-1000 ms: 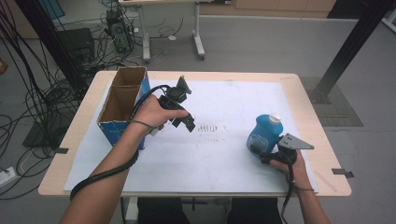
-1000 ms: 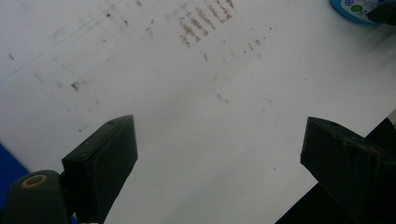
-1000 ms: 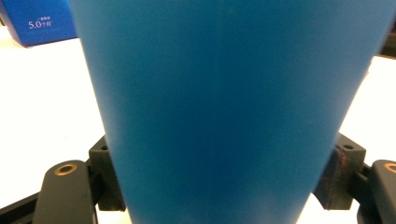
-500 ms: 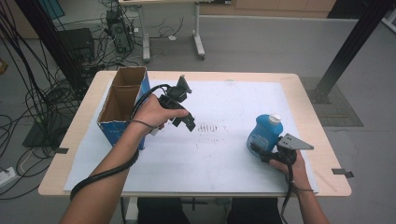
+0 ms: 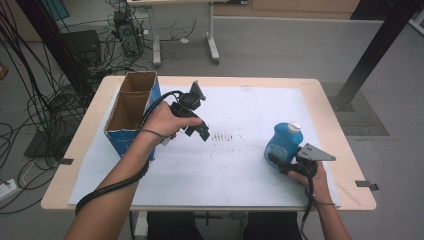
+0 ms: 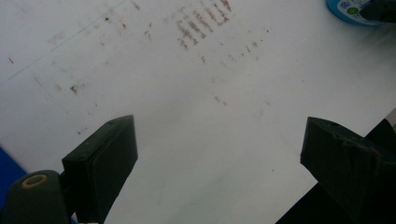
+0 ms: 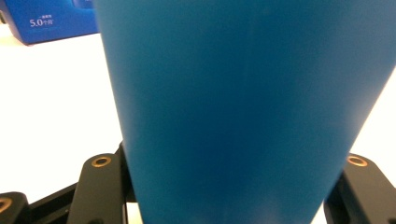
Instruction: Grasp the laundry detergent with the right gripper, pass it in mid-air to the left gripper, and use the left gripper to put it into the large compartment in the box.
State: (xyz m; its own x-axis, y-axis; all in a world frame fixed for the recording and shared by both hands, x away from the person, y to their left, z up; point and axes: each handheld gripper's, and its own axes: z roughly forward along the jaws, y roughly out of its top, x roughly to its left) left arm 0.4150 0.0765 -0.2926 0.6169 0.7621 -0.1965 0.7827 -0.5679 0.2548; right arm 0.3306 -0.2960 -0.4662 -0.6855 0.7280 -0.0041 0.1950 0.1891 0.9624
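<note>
We are seeing very little shift since a second ago: both hands are keeping their places, and the one change is at the right gripper [image 5: 278,161], whose jaws have just been closing in on the blue bottle [image 5: 283,144] and are now pressing its sides. In the right gripper view that bottle [image 7: 243,107] is standing between the two black jaws, its blue wall right up against the camera. We are finding it upright on the white sheet [image 5: 235,170] near the table's right edge, white cap on top. Over on the left, the left gripper [image 5: 199,131] is hovering above the sheet just beside the open cardboard box [image 5: 131,107], its jaws spread wide with nothing between them, brown smudges [image 6: 201,23] showing on the sheet below.
</note>
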